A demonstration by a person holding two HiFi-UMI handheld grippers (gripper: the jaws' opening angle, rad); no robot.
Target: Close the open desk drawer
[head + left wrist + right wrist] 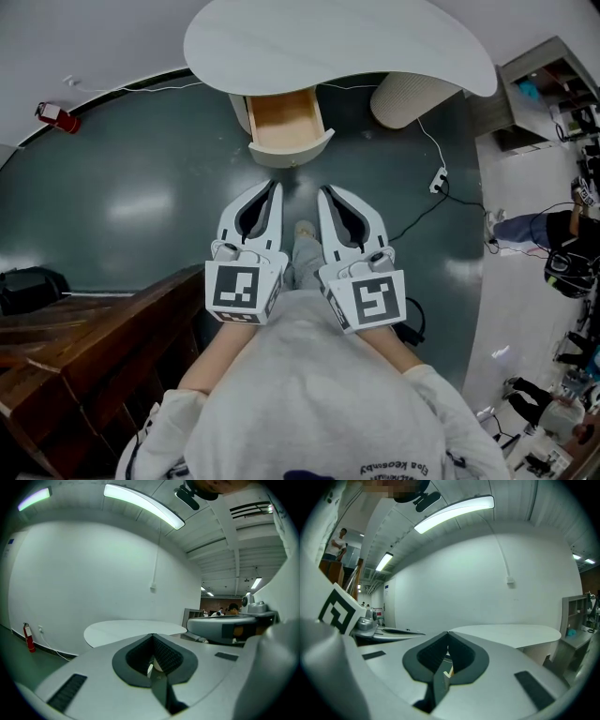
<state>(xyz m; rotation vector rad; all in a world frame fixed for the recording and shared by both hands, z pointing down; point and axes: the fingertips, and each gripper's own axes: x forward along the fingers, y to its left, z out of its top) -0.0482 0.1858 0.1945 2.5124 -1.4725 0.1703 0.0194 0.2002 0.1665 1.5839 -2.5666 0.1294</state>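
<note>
From the head view, the white bench (328, 42) fills the top of the picture. The drawer (284, 120) stands open, pulled out from under the bench's near edge. Its pale wooden inside is bare and its curved white front faces the person. The drawer hangs above the dark green floor (122, 187).

The left tongs (273, 185) and right tongs (324, 190) are held side by side above the floor, well short of the drawer front, with their tips aimed at it. Neither touches it. Each carries its marker cube close to the person's grey shirt (309, 394).

A red fire extinguisher (56, 116) lies near the wall at far left. A dark wooden piece of furniture (75, 347) fills the lower left. A power strip (438, 178) with its cable lies on the floor to the right of the bench.

In the left gripper view, the left tongs (152, 635) have their tips pressed together, with only the dark padded hollow behind them and nothing held. The bench top (126, 630) shows beyond, against a white wall.

In the right gripper view, the right tongs (448, 633) are likewise closed tip to tip and hold nothing. The bench top (511, 632) lies ahead and to the right.
</note>
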